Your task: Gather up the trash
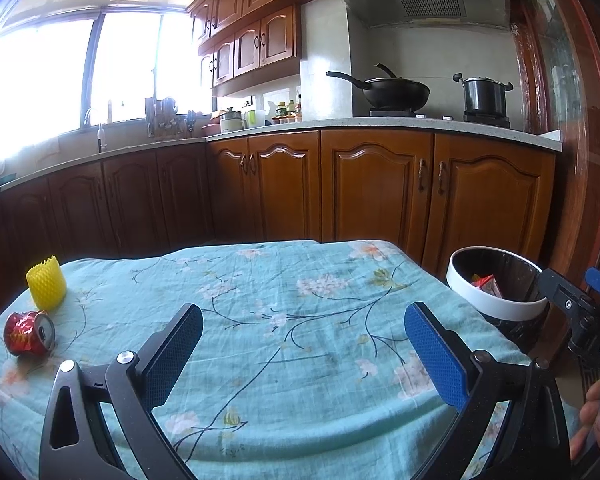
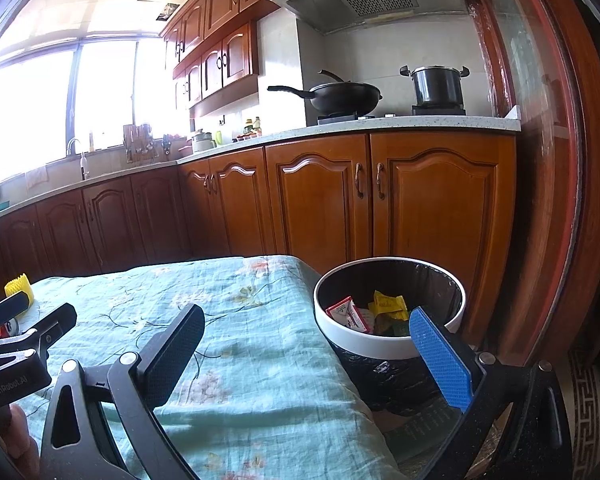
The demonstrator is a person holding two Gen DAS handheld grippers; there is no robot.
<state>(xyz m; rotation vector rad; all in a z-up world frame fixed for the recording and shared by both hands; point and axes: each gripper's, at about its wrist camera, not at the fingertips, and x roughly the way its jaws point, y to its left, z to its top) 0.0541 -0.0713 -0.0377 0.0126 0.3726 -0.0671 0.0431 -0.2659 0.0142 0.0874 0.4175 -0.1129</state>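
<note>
— Trash first: we see a crushed red can (image 1: 29, 333) lying on its side near the left edge of the surface (image 1: 300, 320), its open top turned toward us. Just behind it a yellow foam net sleeve (image 1: 46, 282) stands upright, close to the can, though we cannot tell whether they touch.

— And the bin (image 2: 388, 346)?

— We find it off the right edge of the surface, a round bin with a white rim and a black bag liner. Inside we make out a red-and-white carton (image 2: 347, 313) and a yellow wrapper (image 2: 387, 303), with something green beneath that we cannot identify.

— What about our left gripper (image 1: 304, 344)?

— We hold it low over the near middle of the floral teal cloth, its fingers (image 1: 436, 356) spread wide with nothing between them. The can and sleeve sit well to its left.

— And the right gripper (image 2: 306, 350)?

— We see its fingers (image 2: 440, 360) spread wide too, and empty. Its left pad hangs over the cloth; the blue right pad overlaps the near rim of the bin in the right wrist view. From the left wrist view we see part of a hand (image 1: 594, 420) gripping its handle.

— Behind all that?

— We see wooden cabinets, a wok (image 2: 340, 96) and a pot (image 2: 436, 84) on the stove.
</note>
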